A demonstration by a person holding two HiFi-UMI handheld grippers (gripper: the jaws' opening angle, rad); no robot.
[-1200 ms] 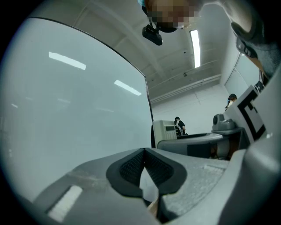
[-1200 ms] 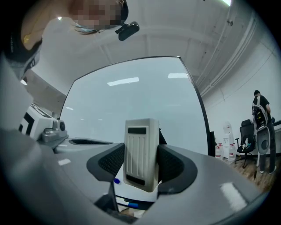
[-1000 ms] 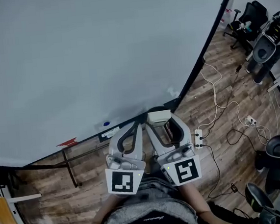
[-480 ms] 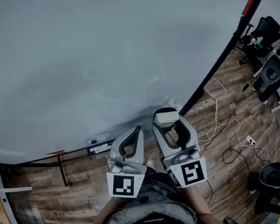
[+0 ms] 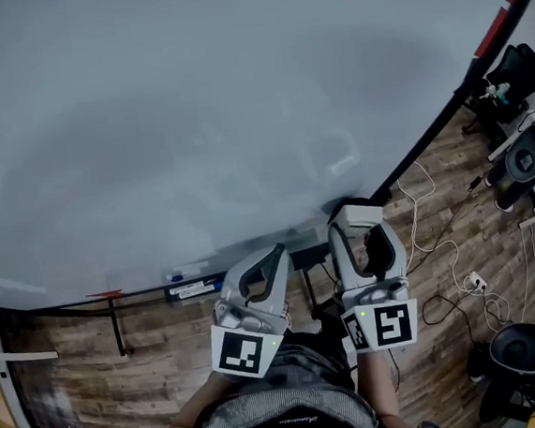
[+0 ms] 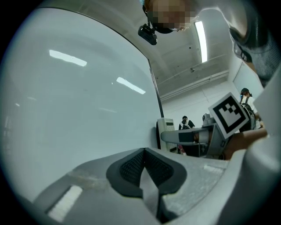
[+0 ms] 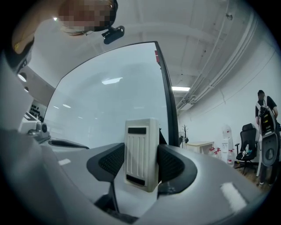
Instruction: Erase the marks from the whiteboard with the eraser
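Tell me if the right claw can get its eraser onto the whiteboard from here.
Probably yes. The right claw is shut on the eraser, which faces the whiteboard just ahead with nothing between them. The left claw, shut and empty, sits off to its side.

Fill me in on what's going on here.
A person stands at a whiteboard with a tool in each hand. The right tool is clamped on the eraser and holds it up near the board's lower right edge; whether it touches the board can't be told. The left tool is shut on nothing and sits beside it. No clear marks show on the board in these views.
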